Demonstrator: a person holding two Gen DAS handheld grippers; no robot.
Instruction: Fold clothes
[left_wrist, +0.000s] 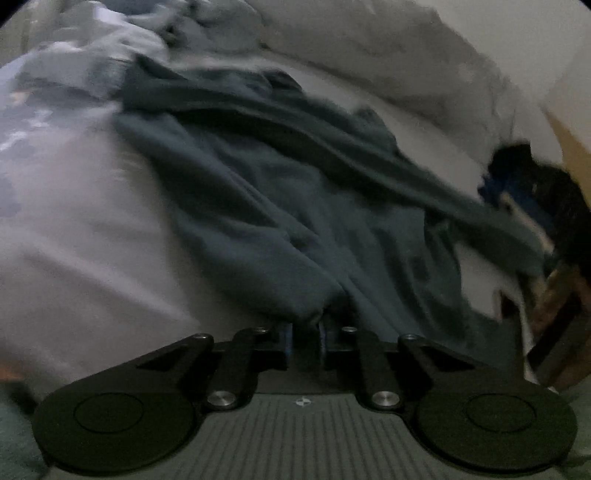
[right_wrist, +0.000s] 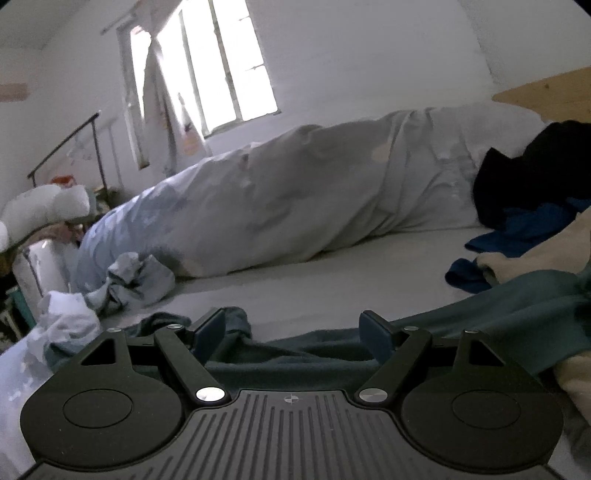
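Pinching the teal garment (left_wrist: 280, 206), seemingly, the left gripper (left_wrist: 306, 334) contrasts the right gripper (right_wrist: 291, 332), fingers wide; no writing legible.

Pale-sheeted bed (right_wrist: 332, 291) under a rumpled teal garment (left_wrist: 280, 206), rolled duvet (right_wrist: 295, 199), dark clothes (right_wrist: 532, 184).

Dark teal garment (left_wrist: 280, 192), soft and rumpled, spread in long folds across the pale bed sheet (left_wrist: 74, 240)

Home bedroom: rumpled duvet (right_wrist: 295, 192) lying along a bed (right_wrist: 314, 288), daylight coming through barred window (right_wrist: 221, 62), clothes rack (right_wrist: 70, 147) standing left, loose garments (right_wrist: 524, 221) piling beside wooden headboard (right_wrist: 554, 92).
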